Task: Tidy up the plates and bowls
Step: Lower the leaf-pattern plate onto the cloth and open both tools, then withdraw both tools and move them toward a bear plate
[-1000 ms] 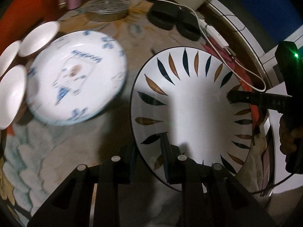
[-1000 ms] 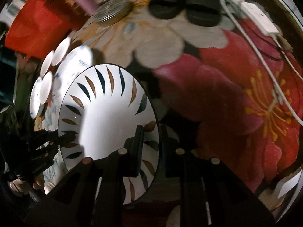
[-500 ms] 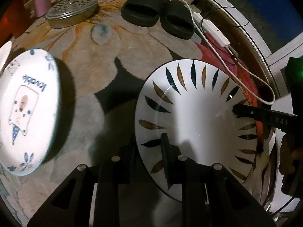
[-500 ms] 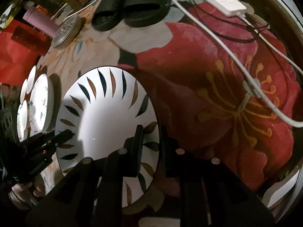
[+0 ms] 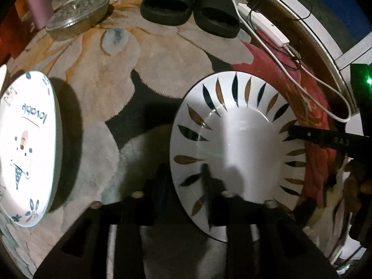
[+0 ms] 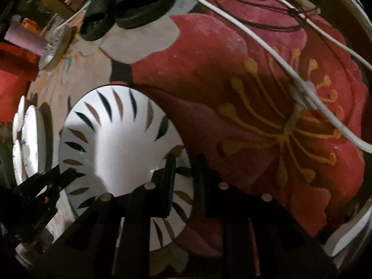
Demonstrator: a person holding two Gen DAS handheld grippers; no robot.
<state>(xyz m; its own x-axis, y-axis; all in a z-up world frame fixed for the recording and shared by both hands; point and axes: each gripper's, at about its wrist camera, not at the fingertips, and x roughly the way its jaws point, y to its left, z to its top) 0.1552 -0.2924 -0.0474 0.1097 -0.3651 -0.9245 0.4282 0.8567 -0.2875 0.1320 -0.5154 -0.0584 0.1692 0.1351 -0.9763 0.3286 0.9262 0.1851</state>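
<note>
Down on the flowery rug (image 5: pixel 111 74), the leaf-pattern plate (image 5: pixel 237 144) sits between both tools. Left tool (image 5: pixel 183 179) straddles its near rim with jaws opening, pads off it now. Right tool (image 6: pixel 184 174) is clamped on the opposite rim, though its jaws are easing apart. Cartoon plate (image 5: pixel 25 151) lies off to the left, black slippers (image 5: pixel 190 11) further back.

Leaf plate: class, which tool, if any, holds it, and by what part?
The right tool pinches the leaf plate by its rim. The left tool has its jaws opening around the opposite rim, pads not pressing it.
</note>
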